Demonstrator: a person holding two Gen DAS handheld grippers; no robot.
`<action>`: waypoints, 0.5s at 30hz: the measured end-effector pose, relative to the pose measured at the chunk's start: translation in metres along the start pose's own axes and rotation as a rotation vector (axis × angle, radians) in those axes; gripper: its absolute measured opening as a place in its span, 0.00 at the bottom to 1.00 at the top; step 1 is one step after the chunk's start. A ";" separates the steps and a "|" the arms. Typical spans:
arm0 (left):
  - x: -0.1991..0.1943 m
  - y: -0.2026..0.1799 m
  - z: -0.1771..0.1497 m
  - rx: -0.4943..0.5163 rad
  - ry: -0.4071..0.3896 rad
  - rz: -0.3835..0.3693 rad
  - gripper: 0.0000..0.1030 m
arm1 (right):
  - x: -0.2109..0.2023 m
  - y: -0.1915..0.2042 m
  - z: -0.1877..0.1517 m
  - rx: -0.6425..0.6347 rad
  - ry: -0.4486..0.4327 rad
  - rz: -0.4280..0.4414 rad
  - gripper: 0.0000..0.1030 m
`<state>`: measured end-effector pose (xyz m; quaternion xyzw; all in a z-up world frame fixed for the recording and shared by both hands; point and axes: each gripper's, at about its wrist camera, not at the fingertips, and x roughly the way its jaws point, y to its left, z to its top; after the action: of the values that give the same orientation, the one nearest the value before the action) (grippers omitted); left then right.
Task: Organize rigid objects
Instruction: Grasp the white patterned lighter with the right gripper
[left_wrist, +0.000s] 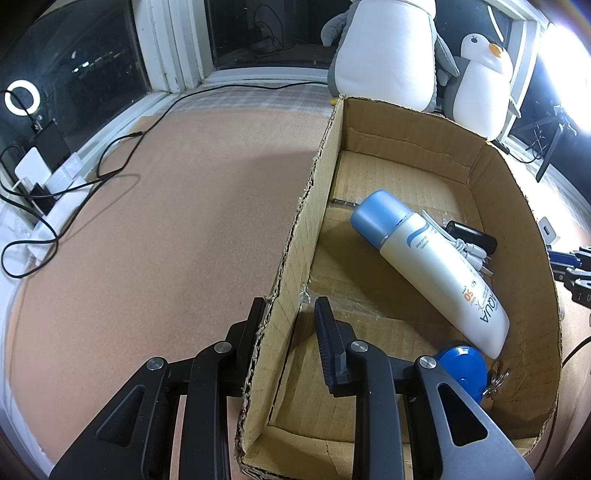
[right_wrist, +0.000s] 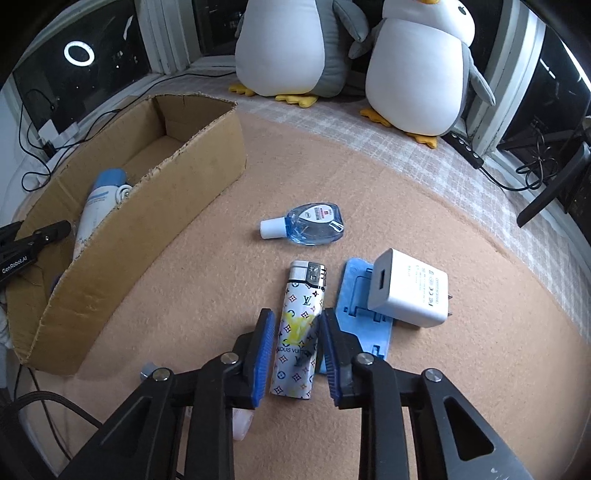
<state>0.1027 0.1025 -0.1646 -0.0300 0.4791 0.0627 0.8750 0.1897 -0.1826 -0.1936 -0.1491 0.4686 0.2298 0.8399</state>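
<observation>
Cardboard box (left_wrist: 436, 177), open-topped, on the tan-covered bench (left_wrist: 166, 221). Contents, near to far in the left wrist view: a blue round object (left_wrist: 461, 365) with a metal ring at the near corner; a white sunscreen bottle (left_wrist: 439, 266) with a blue cap, lying on its side; a white cable (left_wrist: 461, 245) and a black cylinder (left_wrist: 471, 236) behind it.

Only the right wrist view shows the loose items outside the box: a patterned lighter (right_wrist: 299, 328) lying flat; just right of it a blue plastic stand (right_wrist: 364, 317) with a white charger (right_wrist: 410, 291) resting on its far end; farther off, a small clear-blue bottle (right_wrist: 310, 223) with a white cap; two plush penguins (right_wrist: 417, 74) at the back.

Left tongs (left_wrist: 291, 314): narrowly closed on the box's near side wall, one finger outside, one inside. Right tongs (right_wrist: 297, 334): straddling the lighter, blue pads at its two long edges; whether they press on it cannot be told.
</observation>
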 end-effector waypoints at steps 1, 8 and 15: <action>0.000 0.000 0.000 0.000 0.000 0.000 0.24 | 0.001 0.002 0.000 -0.006 0.003 -0.002 0.21; 0.000 0.001 0.000 -0.001 0.000 0.000 0.24 | 0.005 0.007 -0.001 -0.003 0.009 0.003 0.21; 0.000 0.000 0.000 -0.002 0.001 0.001 0.24 | 0.002 0.007 -0.002 0.019 -0.005 0.003 0.20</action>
<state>0.1029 0.1025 -0.1644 -0.0308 0.4793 0.0637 0.8748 0.1853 -0.1769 -0.1960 -0.1399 0.4690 0.2270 0.8420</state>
